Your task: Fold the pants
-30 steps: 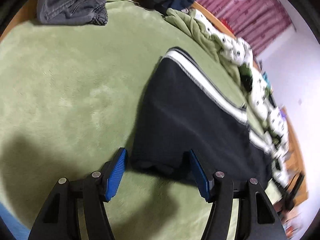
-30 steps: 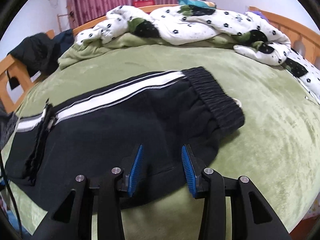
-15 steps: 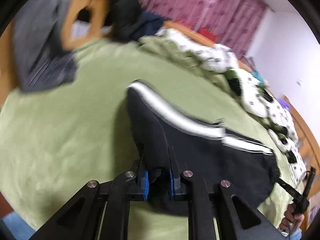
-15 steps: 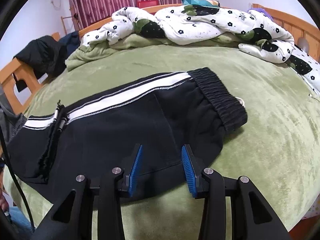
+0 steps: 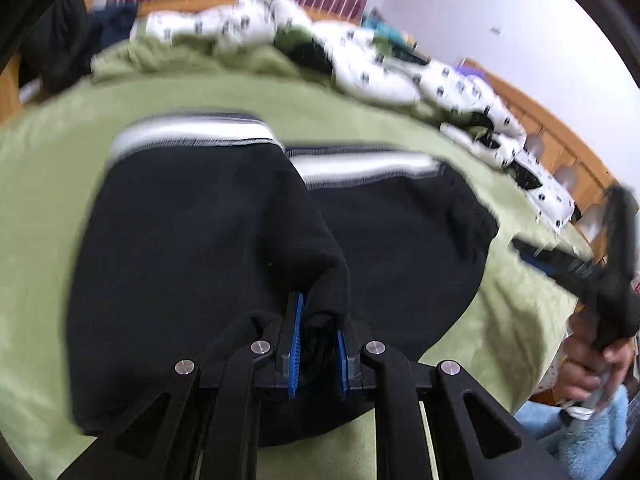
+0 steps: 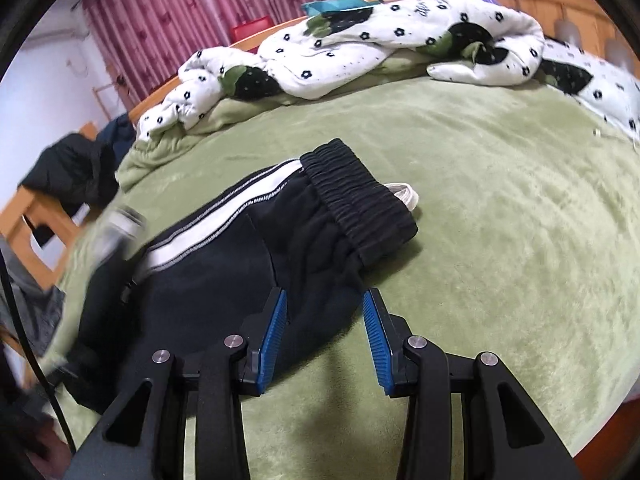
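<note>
Nearest up: left gripper (image 5: 316, 344) clamped tight on a bunched bit of black fabric, looks like the leg end of the track pants (image 5: 192, 264), lifted and draped over the rest of the garment. Blurry in that view, so can't tell exactly which edge is pinched.

Right gripper (image 6: 325, 334) sitting with jaws partly spread, nothing pinched, hovering at the near edge of the pants (image 6: 224, 272) by the hip; can't tell whether the left pad actually touches the cloth. Hand (image 5: 588, 364) gripping that tool's handle visible at the right side of the left view.

A bit further out: white side stripe (image 6: 224, 216) running up to the ribbed elastic waistband (image 6: 360, 204), lying flat on the green bed blanket (image 6: 500, 220). White drawstring end (image 6: 406, 196) poking out just beyond the waistband.

Farthest back: rumpled white flowered duvet (image 6: 360, 44) along the headboard side, dark clothes (image 6: 76, 176) heaped on the wooden bed frame, red curtains (image 6: 180, 12) behind.

Progress-wise, roughly midway by the look of it: lengthwise fold seems done already, leg end looks headed toward the waistband. Left to do, probably: laying it down, squaring edges, maybe one more fold.
</note>
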Demonstrator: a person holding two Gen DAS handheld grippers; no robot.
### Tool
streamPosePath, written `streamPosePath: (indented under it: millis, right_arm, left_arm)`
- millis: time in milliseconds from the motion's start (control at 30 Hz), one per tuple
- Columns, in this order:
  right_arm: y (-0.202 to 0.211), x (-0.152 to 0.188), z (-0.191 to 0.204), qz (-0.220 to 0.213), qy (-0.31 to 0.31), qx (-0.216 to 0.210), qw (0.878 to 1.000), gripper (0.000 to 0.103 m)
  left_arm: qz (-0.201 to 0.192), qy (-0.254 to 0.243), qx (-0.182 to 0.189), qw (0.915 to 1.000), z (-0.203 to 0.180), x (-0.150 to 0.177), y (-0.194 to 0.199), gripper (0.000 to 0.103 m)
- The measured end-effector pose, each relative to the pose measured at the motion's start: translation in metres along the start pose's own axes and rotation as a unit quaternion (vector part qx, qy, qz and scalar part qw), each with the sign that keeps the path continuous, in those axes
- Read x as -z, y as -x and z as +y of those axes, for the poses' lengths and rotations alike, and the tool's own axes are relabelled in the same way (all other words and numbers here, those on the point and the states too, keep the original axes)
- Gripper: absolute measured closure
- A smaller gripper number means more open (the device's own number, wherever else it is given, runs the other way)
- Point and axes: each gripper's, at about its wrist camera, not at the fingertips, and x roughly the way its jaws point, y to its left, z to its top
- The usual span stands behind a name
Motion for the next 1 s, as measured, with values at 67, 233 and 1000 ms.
streamPosePath:
  millis: [67,233,1000]
  right_arm:
    - [0.001,0.0,0.007,-0.003,0.009,-0.003,1.0,0.063]
    - [-0.004,0.003,0.038,0.011,0.037,-0.035,0.999,0.063]
    - [-0.067,0.04,0.183,0.111,0.047,-0.192,0.974,0.081]
  left_arm:
    - [-0.01,-0.005,0.0,0.9999,0.001,0.002,0.005,0.087]
    - [-0.026,-0.022,0.038,0.9987,0.007,0.0,0.057,0.053]
    - [0.007,0.127,0.022,0.9916,0.118,0.057,0.038,0.037]
